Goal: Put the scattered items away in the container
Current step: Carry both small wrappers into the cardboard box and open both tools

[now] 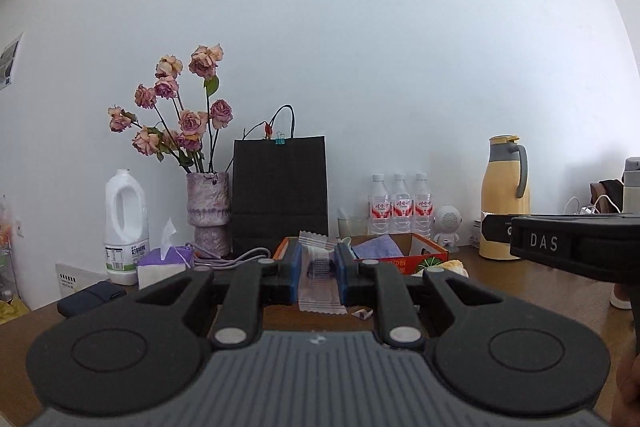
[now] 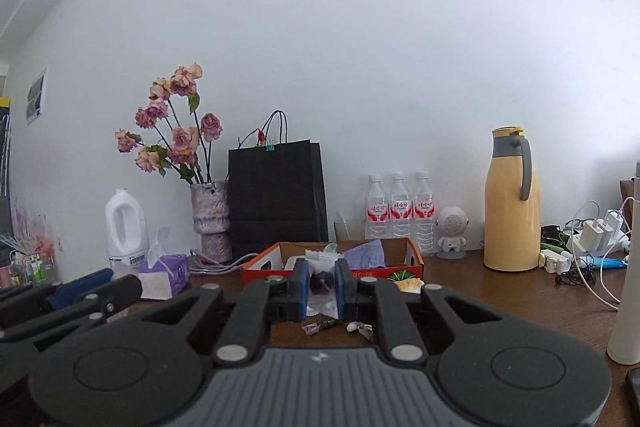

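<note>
The left gripper [image 1: 319, 269] pinches a clear snack wrapper [image 1: 320, 277]; the right gripper [image 2: 322, 285] is clamped on a packet [image 2: 320, 281] holding something dark, perhaps a sweet. Only the right view shows scraps [image 2: 340, 327] on the table [image 2: 500, 291]. Beyond, an orange cardboard box [image 2: 412, 261] holds a purple cloth [image 2: 366, 253].

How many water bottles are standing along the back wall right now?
3. The water bottles stand side by side against the wall, between the black paper bag and the yellow thermos jug. None looks hidden.

Both wrist views low over desk [image 1: 520, 279], level, facing wall; share orange box [image 2: 412, 261], black bag [image 1: 280, 195].
</note>
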Demonstrator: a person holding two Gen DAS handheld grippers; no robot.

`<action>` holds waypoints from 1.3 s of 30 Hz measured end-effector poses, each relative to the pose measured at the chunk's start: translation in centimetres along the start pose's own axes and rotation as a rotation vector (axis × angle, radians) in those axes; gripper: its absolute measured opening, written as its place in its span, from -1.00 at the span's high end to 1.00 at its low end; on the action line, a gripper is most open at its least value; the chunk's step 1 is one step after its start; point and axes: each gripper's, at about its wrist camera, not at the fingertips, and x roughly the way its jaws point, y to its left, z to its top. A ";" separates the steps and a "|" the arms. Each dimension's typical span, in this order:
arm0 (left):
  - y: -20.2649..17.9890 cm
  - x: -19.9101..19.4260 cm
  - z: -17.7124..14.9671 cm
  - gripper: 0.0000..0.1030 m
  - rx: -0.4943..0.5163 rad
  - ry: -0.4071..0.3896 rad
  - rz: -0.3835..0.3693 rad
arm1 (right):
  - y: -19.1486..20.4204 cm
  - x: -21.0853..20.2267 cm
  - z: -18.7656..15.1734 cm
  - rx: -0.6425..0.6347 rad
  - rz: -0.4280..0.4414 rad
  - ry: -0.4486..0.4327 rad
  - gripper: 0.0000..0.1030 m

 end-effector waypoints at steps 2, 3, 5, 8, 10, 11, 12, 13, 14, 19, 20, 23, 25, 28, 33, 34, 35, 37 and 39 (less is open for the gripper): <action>-0.1 0.7 0.1 0.65 -0.002 0.018 -0.008 | -0.3 0.5 0.0 -0.003 -0.012 0.014 0.76; -0.1 1.4 0.2 0.65 -0.003 0.027 -0.014 | -0.5 0.9 0.1 0.001 -0.017 0.021 0.76; 0.0 3.4 0.6 0.65 -0.019 0.036 -0.020 | -1.3 2.3 0.6 0.015 -0.028 0.029 0.76; 0.4 8.0 2.0 0.65 -0.054 0.030 -0.030 | -2.3 5.5 2.1 0.007 -0.031 0.025 0.76; 0.4 12.1 3.4 0.65 -0.073 0.037 -0.055 | -2.8 8.3 3.6 0.001 -0.019 0.020 0.76; 0.2 14.0 4.1 0.65 -0.073 0.037 -0.064 | -3.1 10.2 4.5 0.000 -0.016 0.028 0.76; 0.0 16.8 5.0 0.65 -0.074 0.042 -0.077 | -3.4 12.5 5.4 0.006 -0.015 0.052 0.76; -0.2 19.1 5.8 0.65 -0.084 0.053 -0.085 | -4.0 14.7 6.3 0.032 -0.007 0.073 0.76; -0.5 22.0 6.7 0.65 -0.084 0.078 -0.102 | -4.6 16.9 7.2 0.055 0.004 0.099 0.76; -1.8 33.5 9.8 0.64 -0.061 0.156 -0.080 | -8.2 27.6 12.0 0.115 -0.026 0.170 0.76; -1.8 35.2 10.1 0.64 -0.067 0.177 -0.090 | -8.9 29.7 12.7 0.113 -0.020 0.199 0.76; -1.6 39.9 10.6 0.64 -0.081 0.267 -0.120 | -10.5 35.7 14.0 0.091 0.004 0.316 0.76; -1.4 43.3 10.2 0.64 -0.092 0.389 -0.148 | -11.3 39.8 14.0 0.083 -0.002 0.425 0.76; -1.7 48.5 8.1 0.64 -0.050 0.620 -0.183 | -12.9 45.8 12.6 0.110 -0.035 0.593 0.76; -1.9 55.2 1.8 0.64 -0.019 0.958 -0.197 | -15.5 54.1 7.4 0.174 -0.062 0.895 0.76; -2.2 56.1 0.7 0.64 -0.018 1.001 -0.203 | -15.6 55.4 6.3 0.160 -0.074 0.936 0.76; -2.4 56.9 -0.3 0.64 -0.012 1.035 -0.203 | -15.4 56.5 5.3 0.132 -0.082 0.973 0.76; -2.7 58.3 -1.8 0.64 -0.010 1.084 -0.198 | -15.0 58.2 3.7 0.086 -0.110 1.017 0.76; -2.8 59.4 -3.0 0.64 -0.019 1.101 -0.175 | -14.4 59.6 2.4 0.045 -0.129 1.046 0.75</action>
